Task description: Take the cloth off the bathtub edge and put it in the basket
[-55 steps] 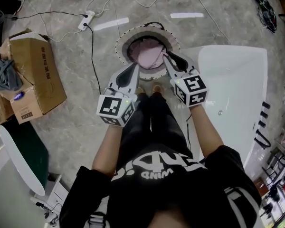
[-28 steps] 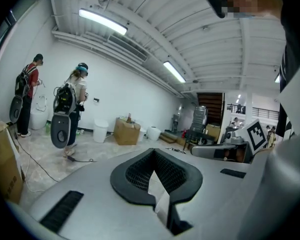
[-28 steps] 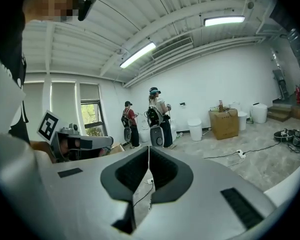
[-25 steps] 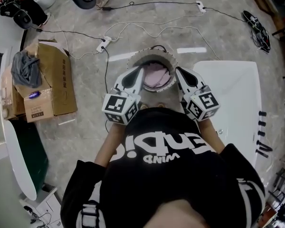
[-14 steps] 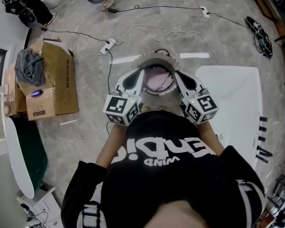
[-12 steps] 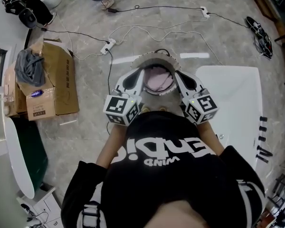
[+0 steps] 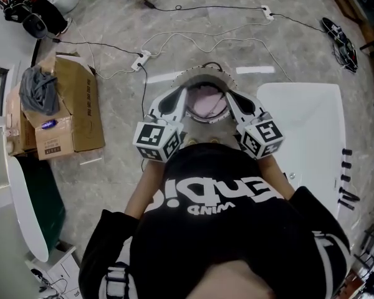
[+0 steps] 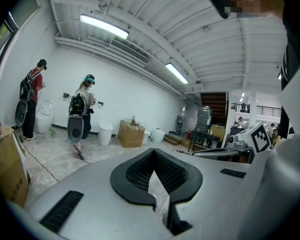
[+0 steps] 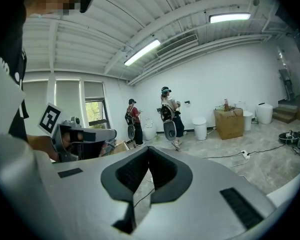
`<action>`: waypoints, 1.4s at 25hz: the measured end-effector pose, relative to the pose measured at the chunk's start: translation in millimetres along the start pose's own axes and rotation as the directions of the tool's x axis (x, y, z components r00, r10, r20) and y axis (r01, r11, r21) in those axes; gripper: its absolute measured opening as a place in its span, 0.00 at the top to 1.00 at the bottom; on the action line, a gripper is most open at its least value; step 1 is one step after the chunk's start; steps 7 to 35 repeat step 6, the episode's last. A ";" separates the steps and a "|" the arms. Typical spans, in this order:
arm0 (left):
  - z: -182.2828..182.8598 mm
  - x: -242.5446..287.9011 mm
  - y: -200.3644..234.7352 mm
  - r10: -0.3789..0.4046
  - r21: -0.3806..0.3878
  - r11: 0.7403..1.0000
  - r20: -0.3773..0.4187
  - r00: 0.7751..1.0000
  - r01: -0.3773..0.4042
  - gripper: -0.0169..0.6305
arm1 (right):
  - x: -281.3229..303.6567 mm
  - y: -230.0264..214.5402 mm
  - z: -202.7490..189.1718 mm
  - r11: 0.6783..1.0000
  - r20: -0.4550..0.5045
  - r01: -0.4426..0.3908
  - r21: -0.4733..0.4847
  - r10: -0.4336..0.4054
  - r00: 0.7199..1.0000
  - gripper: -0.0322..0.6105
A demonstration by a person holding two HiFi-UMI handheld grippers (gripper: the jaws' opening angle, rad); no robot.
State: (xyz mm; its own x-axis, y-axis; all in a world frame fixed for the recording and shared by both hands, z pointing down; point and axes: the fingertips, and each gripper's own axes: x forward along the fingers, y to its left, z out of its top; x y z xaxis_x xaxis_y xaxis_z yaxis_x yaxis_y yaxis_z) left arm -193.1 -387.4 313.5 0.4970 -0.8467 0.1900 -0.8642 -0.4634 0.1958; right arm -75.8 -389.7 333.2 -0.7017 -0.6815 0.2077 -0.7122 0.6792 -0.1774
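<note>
The pink cloth [image 7: 206, 103] lay crumpled inside the round basket [image 7: 202, 78], which stood on the floor [image 7: 118, 129] just beside the white bathtub [image 7: 305, 123], so the task looked already done, and nothing could be seen on the tub edge. The left gripper [image 7: 179, 95] and the right gripper [image 7: 229, 97] hung over the two sides of the basket rim, apart from the cloth; each one had its jaws brought together with nothing between them (both gripper views showed only the room beyond the tips). Judging from its folds, the cloth would be soft, light and limp. It should not be fragile or slippery, but it would hang down and could catch on the rim. If it had to be lifted once more, a raised fold near the middle seemed the best place to pinch
</note>
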 end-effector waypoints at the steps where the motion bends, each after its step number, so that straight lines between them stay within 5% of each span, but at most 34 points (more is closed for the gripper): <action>1: 0.1 0.6 0.3 0.001 0.001 1.000 -0.001 1.000 -0.001 0.95 | 0.4 -0.5 0.5 1.000 0.001 -0.002 -0.003 0.002 1.000 0.93; 35: -0.4 6.2 -0.3 0.003 0.006 1.000 -0.009 1.000 -0.003 0.95 | 2.8 -7.1 1.9 1.000 0.002 -0.002 -0.010 0.002 1.000 0.93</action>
